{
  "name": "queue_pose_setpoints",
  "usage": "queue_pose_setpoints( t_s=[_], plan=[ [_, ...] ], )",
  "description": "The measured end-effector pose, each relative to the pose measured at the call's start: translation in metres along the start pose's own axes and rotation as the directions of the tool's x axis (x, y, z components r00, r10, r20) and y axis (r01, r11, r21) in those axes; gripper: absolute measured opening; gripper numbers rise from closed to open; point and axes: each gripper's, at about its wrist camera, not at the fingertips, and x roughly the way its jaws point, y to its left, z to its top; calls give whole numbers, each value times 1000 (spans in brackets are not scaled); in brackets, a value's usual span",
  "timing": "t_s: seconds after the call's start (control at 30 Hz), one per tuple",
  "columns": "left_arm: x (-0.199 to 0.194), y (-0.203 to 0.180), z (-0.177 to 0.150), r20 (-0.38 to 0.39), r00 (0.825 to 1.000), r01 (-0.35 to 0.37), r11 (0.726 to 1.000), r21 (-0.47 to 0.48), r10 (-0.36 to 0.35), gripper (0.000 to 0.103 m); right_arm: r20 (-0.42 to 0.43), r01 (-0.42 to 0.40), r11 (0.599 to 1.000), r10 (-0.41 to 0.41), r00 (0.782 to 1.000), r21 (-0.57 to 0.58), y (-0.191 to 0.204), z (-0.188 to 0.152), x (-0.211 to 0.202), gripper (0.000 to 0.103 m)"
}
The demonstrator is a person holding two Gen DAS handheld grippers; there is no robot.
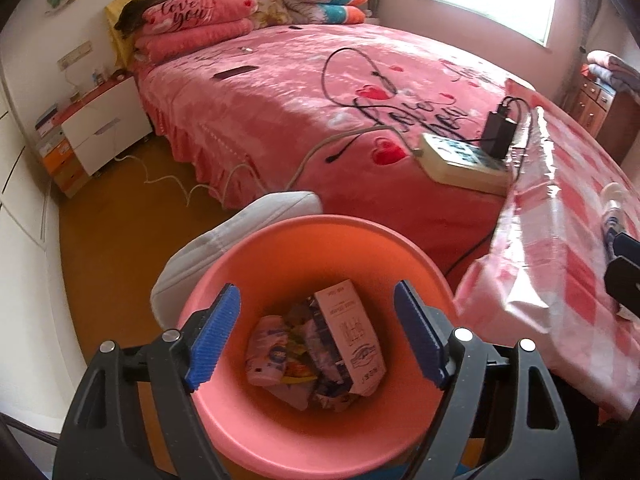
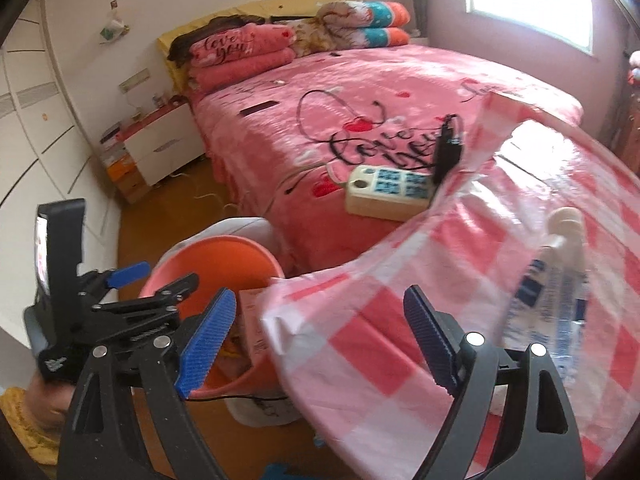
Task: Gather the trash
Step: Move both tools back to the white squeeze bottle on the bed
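**A:** What does your left camera give you?

**B:** My left gripper (image 1: 318, 334) hangs over the pink bin (image 1: 280, 432), jaws spread wide and holding nothing. Down inside lie a white carton (image 1: 352, 340), a crumpled pink packet (image 1: 266, 354) and some wrappers. To the right is the checked tablecloth (image 1: 560, 280); at its far right edge a plastic bottle (image 1: 612, 210) lies, mostly cut off by the frame.

**A:** And the right camera?

**B:** My right gripper (image 2: 320, 338) is over the near part of that cloth, jaws also apart and empty. The bottle (image 2: 556, 292) is just right of the right finger, and the picture is smeared there, so I think it lies on its side with the cap pointing far, but I won't swear to it. The bin (image 2: 208, 264) sits low to the left, its right rim tucked under the cloth's overhang, with my left gripper (image 2: 132, 280) above it. The power strip (image 2: 390, 194) rests on the bed (image 2: 360, 100) beyond.

**A:** So how do you take it?

**B:** I'd swing right, straddle the bottle's middle rather than the neck, and close gently; thin plastic probably buckles and slips. Then carry it left, clear of the cloth's edge, before letting go over the bin.
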Motion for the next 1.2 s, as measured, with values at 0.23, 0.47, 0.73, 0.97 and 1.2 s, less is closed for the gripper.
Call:
queue_pose_setpoints(
  t_s=[0.23, 0.47, 0.73, 0.97, 1.2],
  plan=[
    [-11, -22, 3, 12, 999, 43, 999, 31, -44, 80, 27, 54, 998, -55, 998, 27, -23, -7, -14, 85],
    [-20, -49, 4, 19, 996, 82, 994, 79, -83, 80, 53, 90, 994, -94, 994, 66, -43, -12, -30, 85],
    [-31, -78, 0, 19, 992, 119, 983, 141, -123, 80, 71, 114, 986, -124, 990, 121, -69, -18, -44, 85],
    [-37, -99, -1, 16, 989, 145, 972, 185, -150, 80, 89, 154, 976, -169, 982, 154, -90, -25, -55, 85],
    [-44, -123, -2, 19, 984, 166, 959, 231, -175, 80, 104, 189, 960, -214, 971, 205, -116, -33, -68, 85]
  ],
)
